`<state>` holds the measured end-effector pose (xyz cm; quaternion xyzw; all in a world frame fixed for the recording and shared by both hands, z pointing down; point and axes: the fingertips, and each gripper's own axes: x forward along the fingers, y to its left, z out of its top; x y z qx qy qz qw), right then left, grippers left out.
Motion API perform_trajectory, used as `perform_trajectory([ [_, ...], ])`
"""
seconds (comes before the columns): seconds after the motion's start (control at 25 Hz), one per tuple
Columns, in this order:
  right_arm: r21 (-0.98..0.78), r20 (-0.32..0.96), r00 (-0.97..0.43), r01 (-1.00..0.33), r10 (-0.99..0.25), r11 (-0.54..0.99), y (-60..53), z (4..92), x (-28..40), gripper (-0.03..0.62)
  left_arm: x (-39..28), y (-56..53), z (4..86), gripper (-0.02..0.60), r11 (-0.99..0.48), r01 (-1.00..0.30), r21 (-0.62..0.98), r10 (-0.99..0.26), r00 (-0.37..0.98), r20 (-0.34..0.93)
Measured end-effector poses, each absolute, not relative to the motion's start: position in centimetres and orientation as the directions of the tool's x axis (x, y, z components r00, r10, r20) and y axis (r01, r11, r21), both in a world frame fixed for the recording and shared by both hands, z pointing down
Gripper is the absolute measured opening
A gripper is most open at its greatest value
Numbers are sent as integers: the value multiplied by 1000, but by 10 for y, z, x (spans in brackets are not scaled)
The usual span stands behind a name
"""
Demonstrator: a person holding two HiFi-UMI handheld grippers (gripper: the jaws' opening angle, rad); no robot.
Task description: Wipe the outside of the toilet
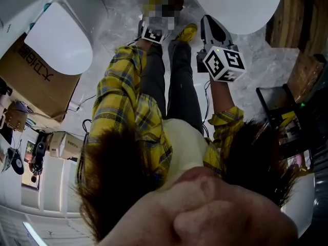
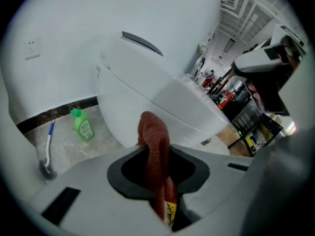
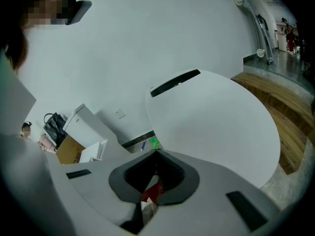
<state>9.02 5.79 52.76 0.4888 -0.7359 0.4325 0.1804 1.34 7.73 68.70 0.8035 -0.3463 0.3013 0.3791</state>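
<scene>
A dark red cloth (image 2: 155, 132) stands up between the jaws of my left gripper (image 2: 155, 149), which is shut on it. Just beyond it is the white toilet (image 2: 162, 95), its bowl side and closed lid facing me. In the head view the left gripper (image 1: 152, 33) is low by the person's feet, partly under a mosaic patch. My right gripper (image 1: 223, 60) is beside the toilet's white rim (image 1: 241, 6). In the right gripper view the jaws (image 3: 156, 154) meet at the tip in front of the toilet lid (image 3: 211, 122). A red and white scrap shows in the hollow behind the tip.
A green bottle (image 2: 82, 124) and a toilet brush (image 2: 47, 146) stand on the marble floor by the wall. A second white toilet (image 1: 59, 40) and a cardboard box (image 1: 36, 78) are at the left. Wooden boards (image 1: 302, 29) and a black rack (image 1: 279, 111) are at the right.
</scene>
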Motion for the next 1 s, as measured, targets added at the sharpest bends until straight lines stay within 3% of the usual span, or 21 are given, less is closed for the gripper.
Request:
perform_trajectory([
  [0.44, -456, 692, -482, -869, -538, 192, 22, 526, 56, 26, -60, 2, 668, 84, -347, -875, 337, -501, 477, 722],
  [1.0, -470, 698, -515, -854, -498, 223, -32, 539, 0, 26, -94, -98, 654, 84, -291, -893, 343, -601, 450, 661],
])
